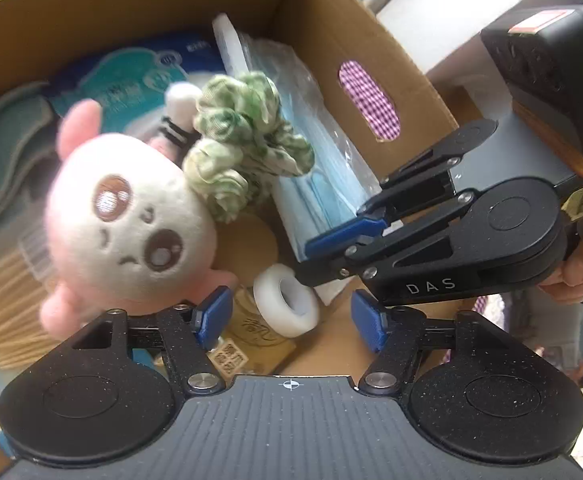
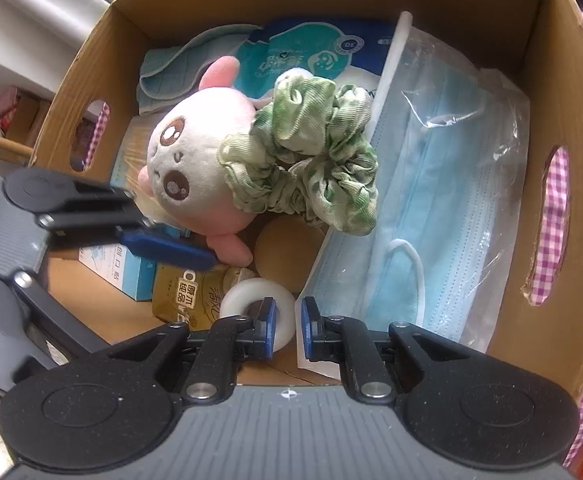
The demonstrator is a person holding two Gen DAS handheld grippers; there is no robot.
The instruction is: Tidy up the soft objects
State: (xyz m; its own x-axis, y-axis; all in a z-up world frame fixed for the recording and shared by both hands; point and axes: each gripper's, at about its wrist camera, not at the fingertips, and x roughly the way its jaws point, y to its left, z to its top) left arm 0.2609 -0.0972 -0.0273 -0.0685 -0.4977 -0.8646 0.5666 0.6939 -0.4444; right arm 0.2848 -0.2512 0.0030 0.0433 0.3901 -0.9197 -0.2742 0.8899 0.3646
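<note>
A pink and white plush toy (image 1: pixel 127 224) lies in the cardboard box (image 1: pixel 355 44), with a green and white scrunchie (image 1: pixel 243 140) against it. Both also show in the right wrist view: the plush (image 2: pixel 195 160) and the scrunchie (image 2: pixel 311 152). My left gripper (image 1: pixel 287 320) is open and empty, low over the box, its left pad near the plush's foot. My right gripper (image 2: pixel 286 330) is open only a narrow gap and empty, just above a white tape roll (image 2: pixel 259 304). It shows from the side in the left wrist view (image 1: pixel 331 248), reaching in from the right.
The box (image 2: pixel 563 92) also holds a bag of blue face masks (image 2: pixel 443 200), a teal tissue pack (image 2: pixel 311 56), a grey-green cloth (image 2: pixel 179 68), a gold carton (image 2: pixel 191 292), a blue and white box (image 2: pixel 119 268) and a tan round pad (image 2: pixel 287 248). Pink checked cloth shows through the handle holes.
</note>
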